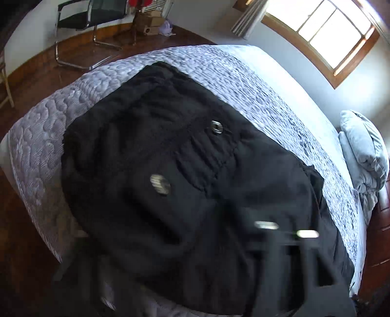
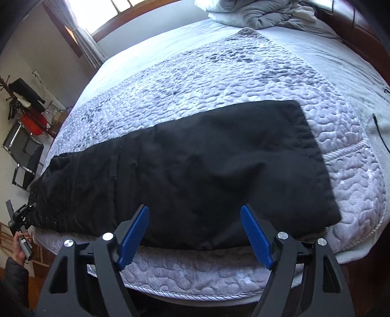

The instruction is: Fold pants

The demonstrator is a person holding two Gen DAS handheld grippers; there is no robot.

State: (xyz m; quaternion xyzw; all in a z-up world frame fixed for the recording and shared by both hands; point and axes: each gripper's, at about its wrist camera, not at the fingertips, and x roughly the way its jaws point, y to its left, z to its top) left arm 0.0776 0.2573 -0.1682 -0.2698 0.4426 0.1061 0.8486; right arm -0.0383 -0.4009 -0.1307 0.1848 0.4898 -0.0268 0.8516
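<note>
Black pants (image 2: 190, 165) lie lengthwise on the quilted grey bedspread (image 2: 243, 80), with the leg hem (image 2: 314, 158) to the right. The left wrist view looks down on the waist end of the pants (image 1: 170, 146) and its metal button (image 1: 216, 126). My right gripper (image 2: 195, 207) is open. Its blue pads (image 2: 136, 231) stand wide apart just above the pants' near edge, gripping nothing. My left gripper (image 2: 20, 215) is small at the far left by the waist, held in a hand. In its own view it is only a dark blur (image 1: 292, 263), so its jaws are unreadable.
Crumpled grey bedding (image 2: 263, 12) is piled at the head of the bed, and a pillow (image 1: 363, 146) lies there too. A thin black cable (image 2: 380, 131) rests on the right of the bed. A black chair (image 1: 92, 19) stands on the wooden floor past the foot.
</note>
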